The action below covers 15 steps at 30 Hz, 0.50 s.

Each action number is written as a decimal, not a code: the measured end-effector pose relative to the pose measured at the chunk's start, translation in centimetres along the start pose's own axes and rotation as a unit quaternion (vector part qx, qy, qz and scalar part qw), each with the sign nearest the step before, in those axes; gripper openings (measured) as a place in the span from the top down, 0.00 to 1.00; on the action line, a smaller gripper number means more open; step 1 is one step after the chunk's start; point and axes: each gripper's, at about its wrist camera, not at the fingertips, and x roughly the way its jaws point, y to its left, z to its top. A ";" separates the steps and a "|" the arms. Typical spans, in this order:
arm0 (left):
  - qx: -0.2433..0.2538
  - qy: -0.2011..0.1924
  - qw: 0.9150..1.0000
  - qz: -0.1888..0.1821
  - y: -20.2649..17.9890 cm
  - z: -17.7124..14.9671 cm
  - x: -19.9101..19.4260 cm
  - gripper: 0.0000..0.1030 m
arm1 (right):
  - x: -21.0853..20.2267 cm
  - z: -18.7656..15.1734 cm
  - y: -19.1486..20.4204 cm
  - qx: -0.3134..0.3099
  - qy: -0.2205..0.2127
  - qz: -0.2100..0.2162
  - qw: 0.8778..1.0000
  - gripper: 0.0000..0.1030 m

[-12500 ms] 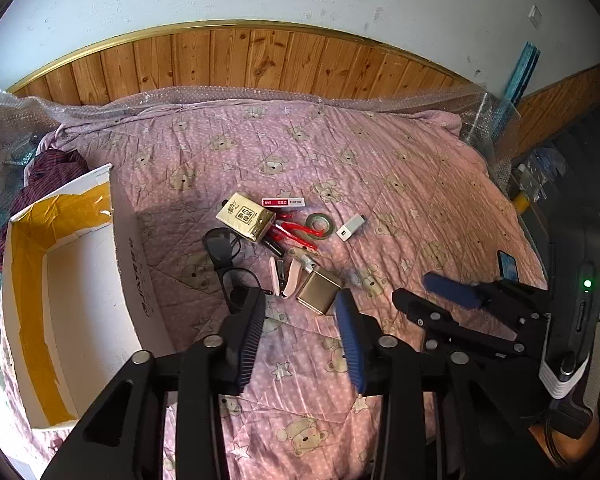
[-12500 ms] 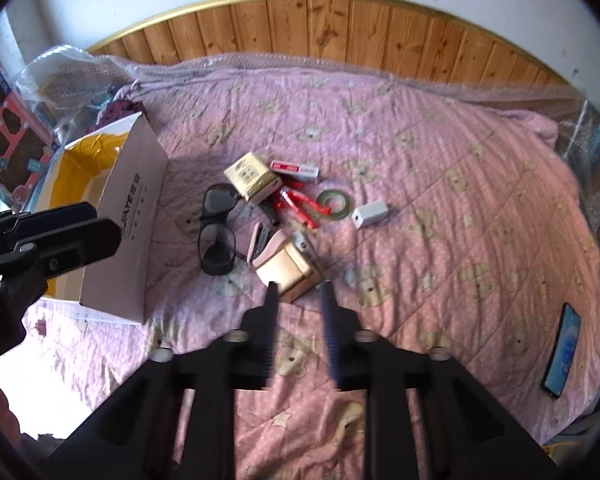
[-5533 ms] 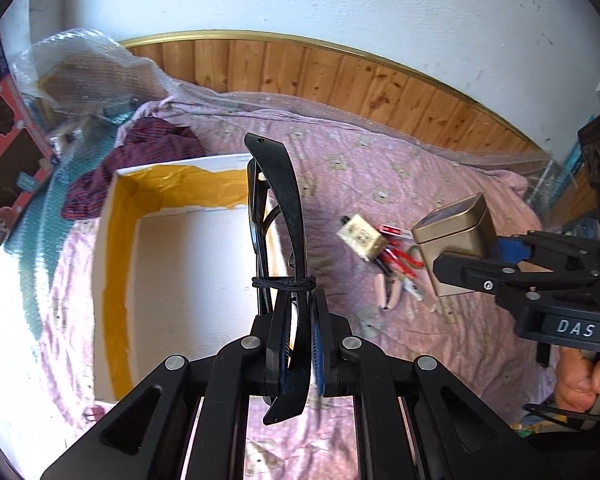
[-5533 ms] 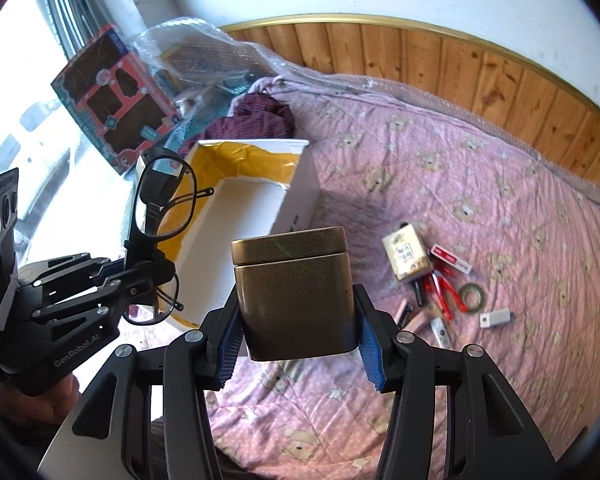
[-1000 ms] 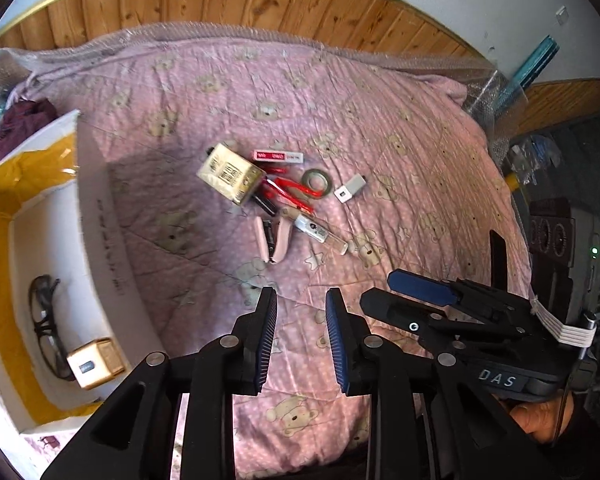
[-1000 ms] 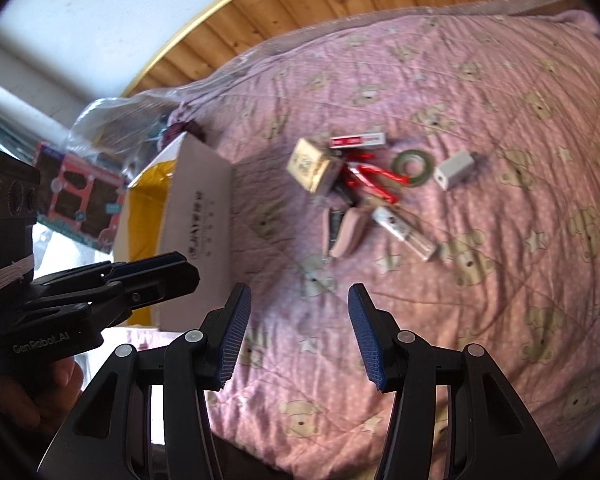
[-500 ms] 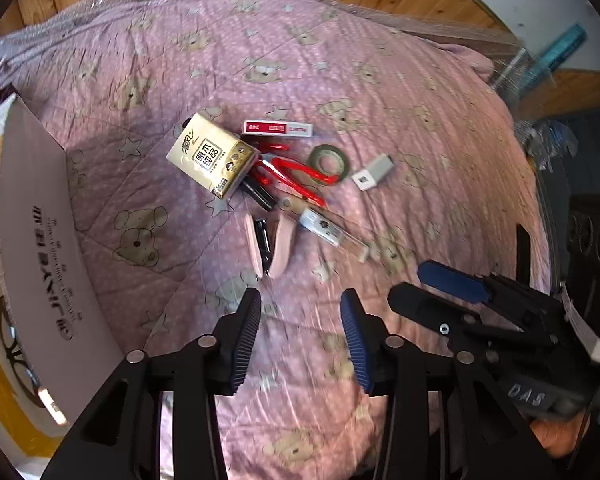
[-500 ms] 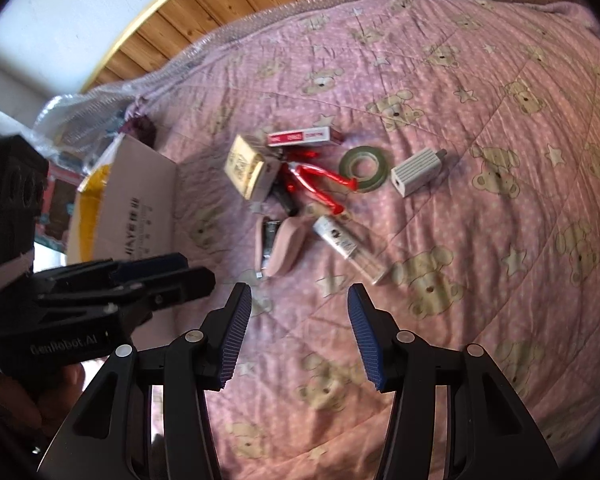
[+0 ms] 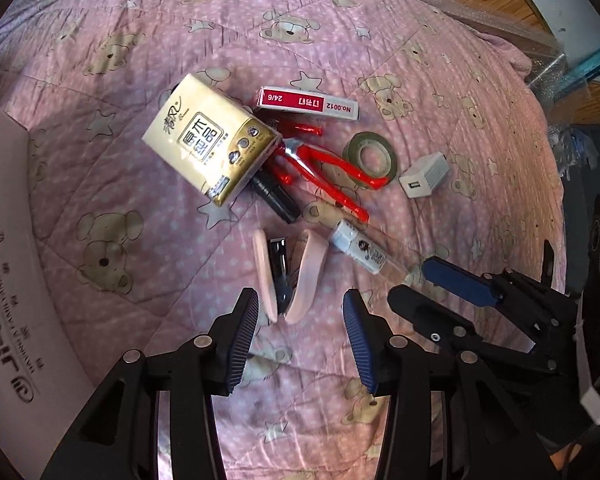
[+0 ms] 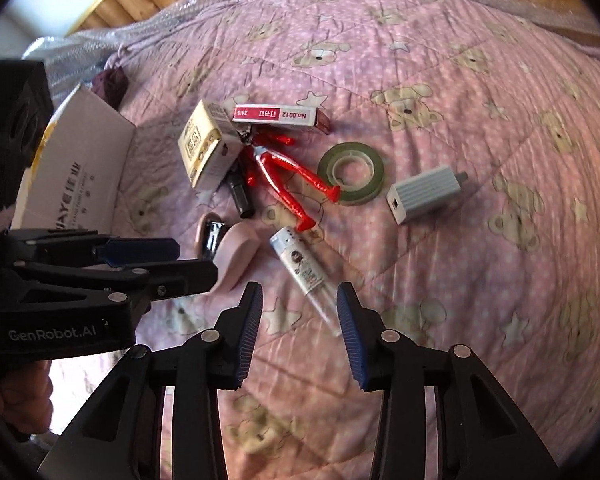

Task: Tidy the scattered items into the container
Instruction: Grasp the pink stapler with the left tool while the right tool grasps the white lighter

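both claws spread wide & empty over the pink bear-print bed quilt (image 9: pixel 440 92). left claw (image 9: pixel 300 334) hangs just above the pink stapler (image 9: pixel 290 276), lying open w/ its black middle showing. right claw (image 10: pixel 298 320) sits over the clear end of a white-capped tube (image 10: pixel 300 266). rest of the pile: tissue pack (image 9: pixel 210 146), red-handled pliers (image 9: pixel 324 168), black cylinder (image 9: pixel 274 196), green tape roll (image 9: pixel 370 156), staple box (image 9: pixel 308 102), white usb charger (image 9: pixel 424 176). white cardboard box (image 9: pixel 8 264) stands at the left edge, well apart from the pile.
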 end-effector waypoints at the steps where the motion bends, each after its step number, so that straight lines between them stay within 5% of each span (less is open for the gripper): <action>1: -0.001 0.003 1.000 -0.004 0.0 0.1 0.3 0.55 | 0.3 0.1 0.1 -0.007 0.002 -0.002 1.000 0.60; 15: -0.021 0.018 1.000 -0.015 1.6 0.6 3.2 0.54 | 3.6 -0.1 -0.1 -0.029 0.017 -0.018 0.999 0.66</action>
